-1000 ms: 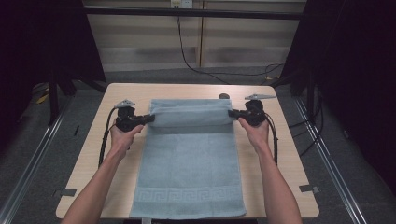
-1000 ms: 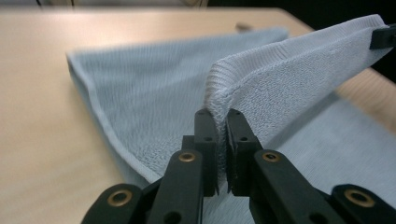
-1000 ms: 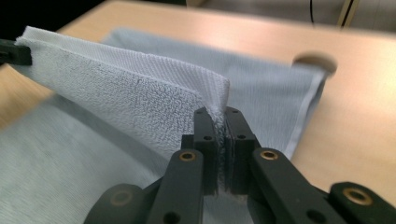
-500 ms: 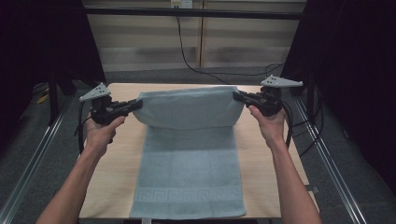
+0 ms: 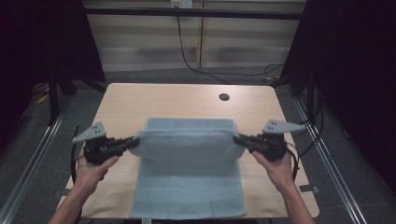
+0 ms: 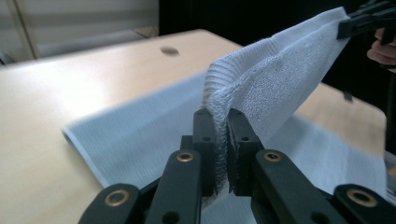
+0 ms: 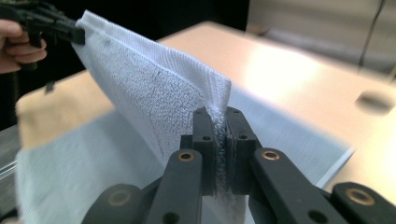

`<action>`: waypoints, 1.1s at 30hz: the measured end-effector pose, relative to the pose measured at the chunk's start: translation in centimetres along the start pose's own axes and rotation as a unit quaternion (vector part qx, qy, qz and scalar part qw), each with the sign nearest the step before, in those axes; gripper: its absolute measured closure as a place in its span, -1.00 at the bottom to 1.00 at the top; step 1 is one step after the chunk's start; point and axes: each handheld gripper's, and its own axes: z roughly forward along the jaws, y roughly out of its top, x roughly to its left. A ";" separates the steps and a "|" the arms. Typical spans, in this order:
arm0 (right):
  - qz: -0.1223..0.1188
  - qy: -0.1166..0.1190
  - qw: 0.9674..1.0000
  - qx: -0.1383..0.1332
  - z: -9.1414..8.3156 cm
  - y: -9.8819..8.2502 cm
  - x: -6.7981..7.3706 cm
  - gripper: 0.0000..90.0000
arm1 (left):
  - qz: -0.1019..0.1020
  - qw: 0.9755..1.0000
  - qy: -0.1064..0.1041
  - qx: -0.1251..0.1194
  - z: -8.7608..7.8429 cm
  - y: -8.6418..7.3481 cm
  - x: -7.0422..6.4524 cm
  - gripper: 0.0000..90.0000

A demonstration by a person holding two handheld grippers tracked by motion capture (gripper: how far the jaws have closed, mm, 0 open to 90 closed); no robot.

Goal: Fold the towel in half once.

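Folding appears underway: pale blue terry towel (image 5: 187,186) lies lengthwise on the light wooden tabletop (image 5: 163,100), its far edge lifted clear and drawn toward the person. Left gripper (image 5: 125,145) is clamped on the towel's raised left corner, jaws pinching the hem; right gripper (image 5: 242,140) likewise on the right corner. Near half of the towel lies flat. Judged remaining: carrying the raised edge over to the near hem, laying it down, releasing.
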 end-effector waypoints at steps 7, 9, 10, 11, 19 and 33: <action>0.028 0.019 0.999 0.036 0.2 -5.8 1.4 0.87 | -0.019 0.999 -0.019 0.039 0.8 -4.3 -1.5 0.86; 0.038 0.029 0.998 0.039 0.1 -7.1 1.9 0.86 | -0.020 0.998 -0.024 0.047 0.6 -5.1 -1.9 0.85; 0.040 0.029 0.998 0.040 0.1 -7.5 2.1 0.85 | -0.022 0.998 -0.026 0.050 0.4 -5.6 -2.2 0.85; 0.043 0.034 0.998 0.044 0.0 -8.0 2.3 0.84 | -0.021 0.998 -0.030 0.054 0.2 -6.0 -2.5 0.84; 0.050 0.059 0.996 0.045 -2.2 -10.0 5.2 0.47 | -0.022 0.996 -0.055 0.064 -2.1 -7.9 -4.2 0.52; 0.036 0.028 0.997 0.067 2.3 -7.9 1.9 0.29 | -0.036 0.996 -0.029 0.077 2.7 -5.4 0.4 0.40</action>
